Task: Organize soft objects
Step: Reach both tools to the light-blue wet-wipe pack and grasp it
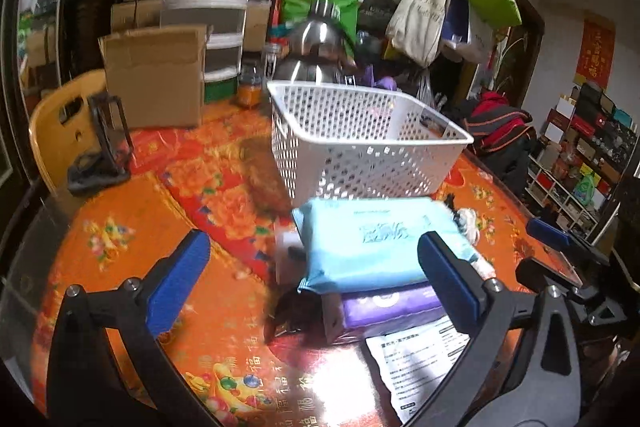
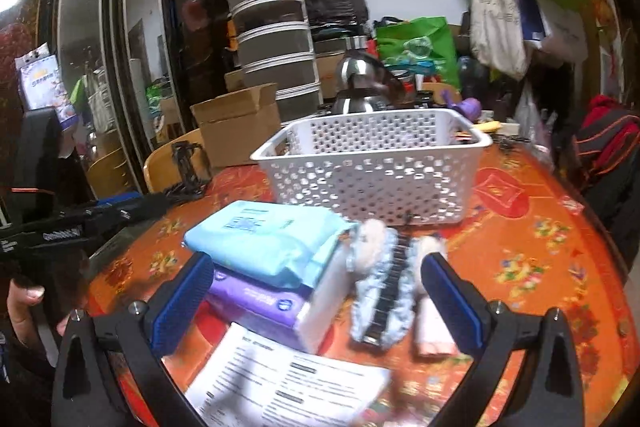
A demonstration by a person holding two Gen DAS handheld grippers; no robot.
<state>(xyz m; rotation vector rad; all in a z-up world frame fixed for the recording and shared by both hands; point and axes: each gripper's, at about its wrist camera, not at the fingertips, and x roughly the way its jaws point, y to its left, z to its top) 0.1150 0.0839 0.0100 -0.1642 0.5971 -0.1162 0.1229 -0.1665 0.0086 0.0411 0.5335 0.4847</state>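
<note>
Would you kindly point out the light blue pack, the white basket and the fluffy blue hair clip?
light blue pack [image 1: 376, 243], left wrist view, on its printed top face.
white basket [image 2: 372, 183], right wrist view, on its perforated front wall.
fluffy blue hair clip [image 2: 384, 287], right wrist view, on its dark toothed middle.

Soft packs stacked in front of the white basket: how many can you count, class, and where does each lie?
2. The light blue pack lies on top; the purple pack sits directly beneath it, on the table before the white basket. More could be hidden underneath.
</note>
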